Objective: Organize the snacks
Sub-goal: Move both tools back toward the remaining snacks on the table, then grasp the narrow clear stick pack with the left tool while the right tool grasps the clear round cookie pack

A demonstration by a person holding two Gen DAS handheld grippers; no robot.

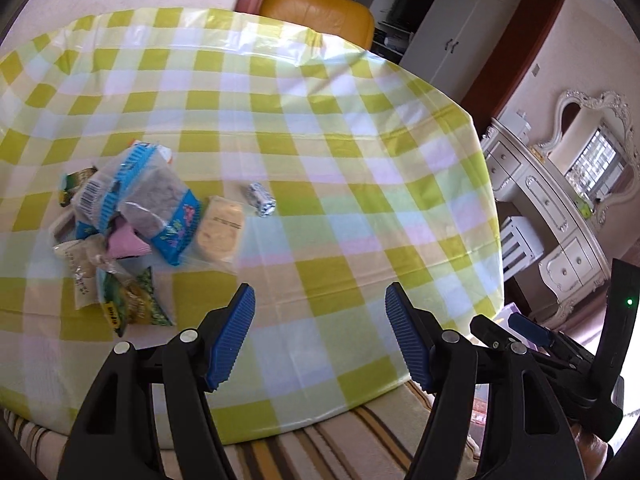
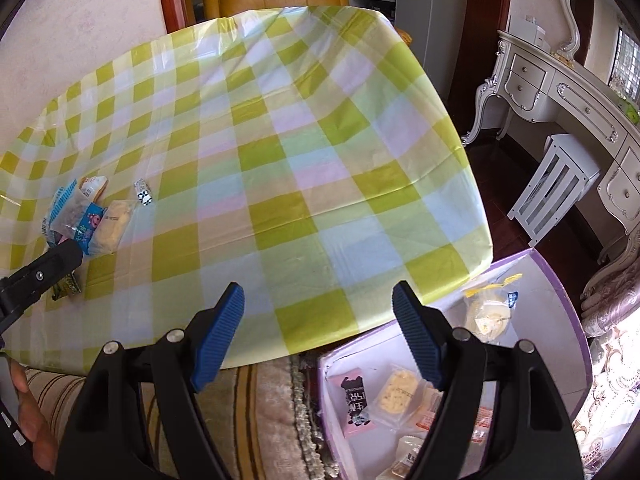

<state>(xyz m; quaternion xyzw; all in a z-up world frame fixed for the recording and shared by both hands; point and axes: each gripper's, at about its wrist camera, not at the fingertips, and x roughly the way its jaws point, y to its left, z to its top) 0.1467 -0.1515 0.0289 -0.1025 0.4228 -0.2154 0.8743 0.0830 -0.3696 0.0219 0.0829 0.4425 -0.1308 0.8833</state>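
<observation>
Both the left tongs (image 1: 320,334) and right tongs (image 2: 318,334) hang spread and empty; the snack pile (image 1: 132,220) lies mid-left on the bench (image 1: 320,140); overlapping slippery wrappers could drag neighbours along, missing the purple box (image 2: 560,280).

Setting: a lived-in home, a dining or living room; table under a yellow-green checked plastic tablecloth (image 1: 280,128); mustard leather armchair (image 1: 316,10) at its far side; ornate white dressing table (image 2: 560,84) with carved mirror (image 1: 592,144) along the right wall; white cupboards (image 1: 448,40) beyond; striped rug (image 1: 340,444) near.
</observation>
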